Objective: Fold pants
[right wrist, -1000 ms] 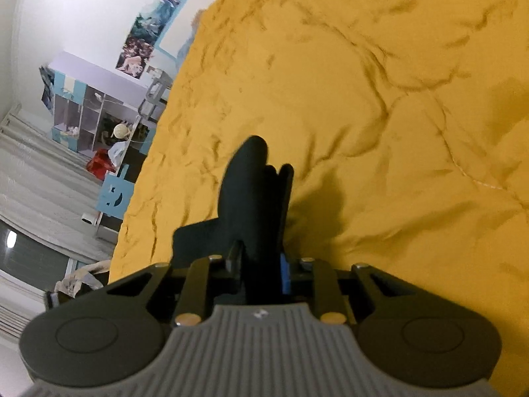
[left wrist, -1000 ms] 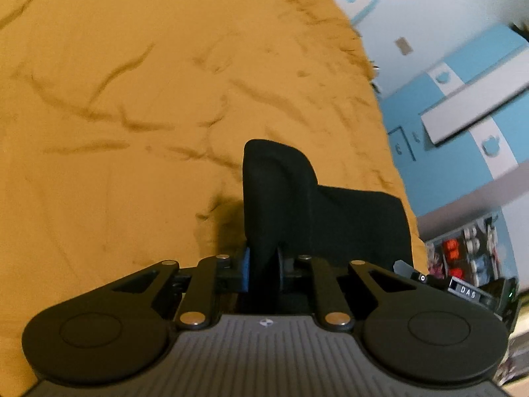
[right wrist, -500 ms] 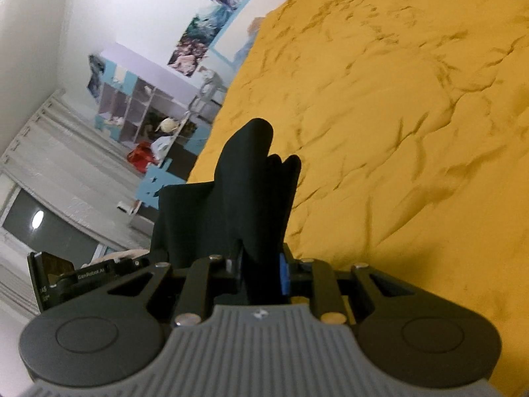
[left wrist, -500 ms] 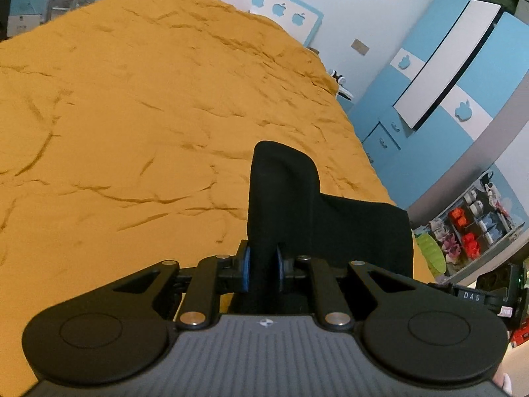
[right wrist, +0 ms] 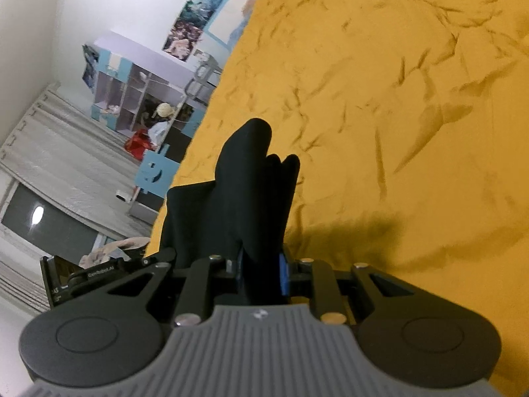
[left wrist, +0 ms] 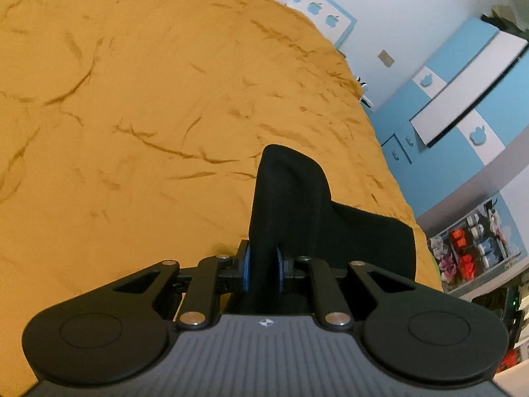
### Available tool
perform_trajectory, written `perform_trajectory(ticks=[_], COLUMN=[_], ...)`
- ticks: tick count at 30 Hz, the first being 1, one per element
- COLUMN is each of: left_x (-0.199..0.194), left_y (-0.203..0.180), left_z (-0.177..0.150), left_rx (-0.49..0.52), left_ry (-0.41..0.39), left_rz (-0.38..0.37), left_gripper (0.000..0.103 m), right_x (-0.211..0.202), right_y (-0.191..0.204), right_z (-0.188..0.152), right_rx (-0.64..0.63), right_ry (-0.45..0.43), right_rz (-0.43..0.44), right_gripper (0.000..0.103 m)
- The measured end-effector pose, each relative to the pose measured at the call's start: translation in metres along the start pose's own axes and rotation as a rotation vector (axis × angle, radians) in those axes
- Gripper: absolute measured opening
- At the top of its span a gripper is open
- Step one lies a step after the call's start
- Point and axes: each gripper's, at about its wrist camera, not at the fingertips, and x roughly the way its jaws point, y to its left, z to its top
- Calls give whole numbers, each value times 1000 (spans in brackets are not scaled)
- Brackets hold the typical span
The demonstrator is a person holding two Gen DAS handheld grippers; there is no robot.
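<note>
1. Pants (left wrist: 291,205) of black fabric are the task's thing, yet the biggest thing in both views is the bed (left wrist: 132,115), covered by a wrinkled mustard-yellow sheet that fills most of each picture.
2. Those pants (right wrist: 244,192) are held up above the sheet by both tools. In the left wrist view a bunched fold stands up out of the jaws and a flatter panel stretches away to the right; in the right wrist view a similar bunch rises from the jaws and a panel stretches to the left.
3. Beyond the bed's far right edge, the left wrist view shows a blue and white wardrobe (left wrist: 469,99) with apple shapes on its doors, and below it a shelf of small coloured items (left wrist: 469,251).
4. In the right wrist view a pale shelving unit (right wrist: 139,92) stands against the wall to the left of the bed, with posters (right wrist: 195,13) on the wall above.
5. The left tool (left wrist: 263,269) is pinching the black fabric, its blue pads pressed against the cloth from both sides.
6. The right tool (right wrist: 263,273) is likewise clamped on the pants, with a blue pad (right wrist: 283,274) showing on the right side of the gripped bunch.
</note>
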Motion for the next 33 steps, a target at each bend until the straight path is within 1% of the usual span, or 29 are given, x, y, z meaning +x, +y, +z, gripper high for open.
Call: perform_trajectory(ticks=[3, 5, 7, 9, 10, 11, 13, 15, 17, 19, 20, 21, 22, 24, 26, 29, 31, 33], left_x=[22, 34, 47, 62, 65, 68, 70, 69, 64, 55, 48, 42, 39, 37, 45, 69, 83, 92], left_y=[15, 25, 31, 42, 47, 53, 63, 65, 62, 60, 59, 58, 57, 50, 41, 32, 31, 34], left_z=[7, 6, 6, 2, -1, -4, -9, -11, -10, -3, 1, 5, 11, 22, 29, 30, 26, 22], left_rx=[-33, -38, -20, -45, -50, -68, -102, -105, -94, -81, -69, -61, -58, -51, -34, -27, -22, -24], left_ry=[15, 29, 42, 76, 80, 84, 84, 84, 77, 53, 34, 14, -1, -26, -38, -25, -1, 21], left_rz=[-3, -2, 23, 50, 58, 53, 30, 20, 29, 49, 64, 68, 54, 9, 6, 24, 45, 101], left_gripper=[16, 16, 16, 16, 16, 16, 16, 16, 17, 17, 17, 17, 17, 17, 17, 17, 14, 13], right_x=[13, 23, 35, 43, 47, 50, 56, 58, 57, 50, 44, 38, 32, 28, 35, 52, 64, 74], right_y=[-9, -17, -25, -33, -38, -44, -60, -66, -62, -53, -48, -45, -41, -35, -27, -27, -28, -29], right_z=[5, 12, 18, 17, 15, 14, 12, 8, 9, 13, 16, 18, 22, 33, 44, 52, 55, 55], right_rx=[21, 32, 41, 47, 44, 53, 87, 101, 72, 28, 4, -17, -37, -60, -89, -98, -130, -168], right_ry=[4, 10, 21, 33, 37, 41, 41, 42, 44, 35, 18, -3, -28, -65, -87, -69, -48, -25], right_rz=[-19, -32, -54, -80, -103, -114, -112, -109, -120, -158, -180, -198, -209, -202, -191, -184, -226, -278], right_gripper=[16, 16, 16, 16, 16, 16, 14, 14, 18, 22, 25, 26, 26, 20, 15, 11, 10, 4])
